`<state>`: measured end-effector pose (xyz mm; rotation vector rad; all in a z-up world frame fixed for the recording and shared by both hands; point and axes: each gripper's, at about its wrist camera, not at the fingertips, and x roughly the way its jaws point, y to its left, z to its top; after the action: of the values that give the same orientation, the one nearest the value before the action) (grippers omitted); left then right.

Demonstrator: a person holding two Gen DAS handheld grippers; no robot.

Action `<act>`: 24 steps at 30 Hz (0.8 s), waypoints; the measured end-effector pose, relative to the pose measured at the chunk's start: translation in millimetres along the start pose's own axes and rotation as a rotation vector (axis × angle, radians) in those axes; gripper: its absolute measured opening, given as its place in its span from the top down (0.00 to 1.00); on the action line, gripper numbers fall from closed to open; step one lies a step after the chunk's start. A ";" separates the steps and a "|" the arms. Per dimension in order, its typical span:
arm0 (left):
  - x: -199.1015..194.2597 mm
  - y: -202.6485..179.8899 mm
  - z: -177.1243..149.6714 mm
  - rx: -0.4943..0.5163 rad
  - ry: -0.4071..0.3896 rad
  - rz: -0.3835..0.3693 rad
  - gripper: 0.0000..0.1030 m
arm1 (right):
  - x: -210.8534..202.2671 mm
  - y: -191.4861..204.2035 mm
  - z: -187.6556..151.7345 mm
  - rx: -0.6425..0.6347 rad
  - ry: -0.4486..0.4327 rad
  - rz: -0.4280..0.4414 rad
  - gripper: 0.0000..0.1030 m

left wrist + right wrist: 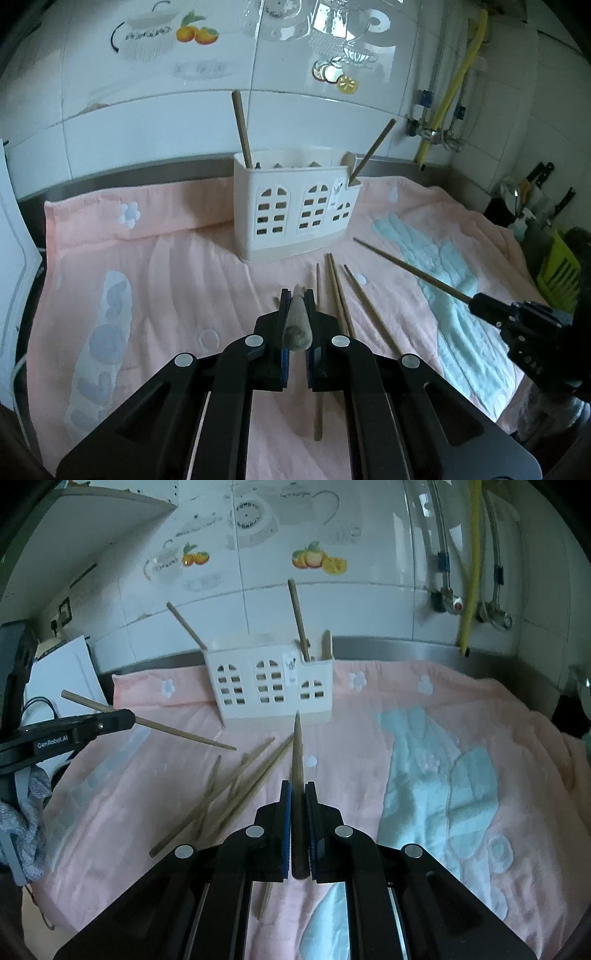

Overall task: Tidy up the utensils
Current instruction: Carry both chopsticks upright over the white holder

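A white house-shaped utensil holder (291,206) stands on the pink towel (166,280) near the wall; it also shows in the right wrist view (269,681). It holds two upright chopsticks (242,129) and a spoon (349,162). My left gripper (297,295) is shut on one chopstick (295,321), seen end-on. My right gripper (298,786) is shut on another chopstick (297,749) that points toward the holder. Several loose chopsticks (340,291) lie on the towel between the grippers and the holder, also in the right wrist view (236,786).
A tiled wall with pipes and a yellow hose (454,81) runs behind. Knives and a ladle (517,195) stand at the far right. A white board (62,675) leans at the left. A green rack (557,269) sits at the towel's right edge.
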<state>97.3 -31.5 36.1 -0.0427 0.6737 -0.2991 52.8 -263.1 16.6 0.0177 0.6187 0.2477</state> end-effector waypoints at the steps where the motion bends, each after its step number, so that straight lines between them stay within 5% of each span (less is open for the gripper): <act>1: -0.9 -1.0 1.7 0.005 -0.002 0.003 0.95 | -1.5 -0.6 3.2 -0.001 -0.008 -0.003 0.93; 10: 1.4 -7.0 14.9 0.030 -0.008 0.004 0.95 | -4.1 -3.5 38.1 -0.027 -0.066 0.008 0.93; 24: -44.0 -11.4 87.3 0.096 -0.135 0.002 0.95 | -7.3 -26.9 154.8 -0.081 -0.081 0.003 0.93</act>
<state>115.9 -34.9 132.7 0.0296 0.5248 -0.3230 142.3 -282.0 144.6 -0.0489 0.5280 0.2734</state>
